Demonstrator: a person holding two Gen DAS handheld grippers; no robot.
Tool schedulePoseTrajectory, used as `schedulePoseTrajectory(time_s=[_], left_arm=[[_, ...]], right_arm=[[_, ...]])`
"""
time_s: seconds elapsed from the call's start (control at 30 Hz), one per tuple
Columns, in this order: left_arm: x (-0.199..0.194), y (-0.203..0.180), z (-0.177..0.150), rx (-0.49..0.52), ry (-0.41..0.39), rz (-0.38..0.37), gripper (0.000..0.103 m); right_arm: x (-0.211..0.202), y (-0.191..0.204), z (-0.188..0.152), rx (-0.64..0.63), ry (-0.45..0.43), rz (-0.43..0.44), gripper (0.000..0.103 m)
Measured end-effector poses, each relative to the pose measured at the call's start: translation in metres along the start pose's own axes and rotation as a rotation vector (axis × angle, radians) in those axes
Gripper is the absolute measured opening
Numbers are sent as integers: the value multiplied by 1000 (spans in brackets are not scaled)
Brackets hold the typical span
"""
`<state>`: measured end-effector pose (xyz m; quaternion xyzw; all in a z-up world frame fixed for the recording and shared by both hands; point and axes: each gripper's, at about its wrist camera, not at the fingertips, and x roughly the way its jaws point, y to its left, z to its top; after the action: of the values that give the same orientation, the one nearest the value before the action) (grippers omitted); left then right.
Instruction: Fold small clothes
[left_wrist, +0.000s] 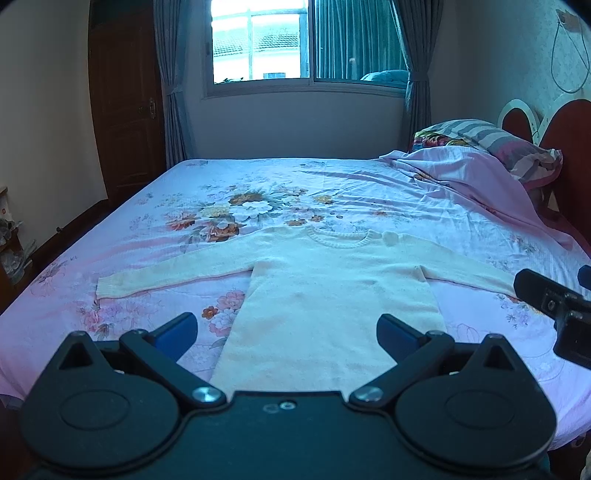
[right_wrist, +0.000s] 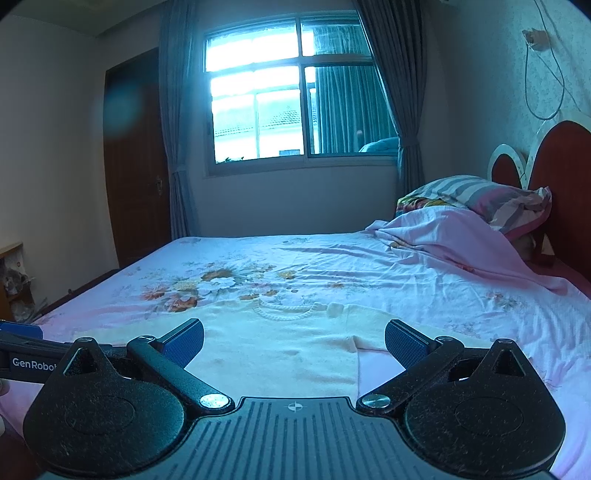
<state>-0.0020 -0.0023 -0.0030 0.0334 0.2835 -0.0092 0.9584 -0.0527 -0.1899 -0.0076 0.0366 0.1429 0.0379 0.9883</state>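
A small cream knit sweater (left_wrist: 328, 291) lies flat on the floral bed sheet (left_wrist: 258, 192), neckline away from me, both sleeves spread out sideways. My left gripper (left_wrist: 286, 328) is open and empty, hovering over the sweater's lower hem. My right gripper (right_wrist: 293, 341) is open and empty, above the sweater's (right_wrist: 273, 350) right side near the right sleeve. The right gripper's body shows at the right edge of the left wrist view (left_wrist: 554, 306); the left gripper's body shows at the left edge of the right wrist view (right_wrist: 26, 354).
A crumpled pink blanket (left_wrist: 461, 166) and a striped pillow (left_wrist: 491, 140) lie at the bed's far right by the red headboard (left_wrist: 569, 147). A window (left_wrist: 258, 40) with curtains is behind the bed. A wooden door (left_wrist: 125, 110) stands at the left.
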Motion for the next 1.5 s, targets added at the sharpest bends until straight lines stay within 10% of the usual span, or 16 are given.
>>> schedulePoseTrajectory(time_s=[1.5], left_arm=[[55, 23, -7, -84, -26, 32, 102]], right_arm=[[43, 5, -27, 13, 59, -30, 103]])
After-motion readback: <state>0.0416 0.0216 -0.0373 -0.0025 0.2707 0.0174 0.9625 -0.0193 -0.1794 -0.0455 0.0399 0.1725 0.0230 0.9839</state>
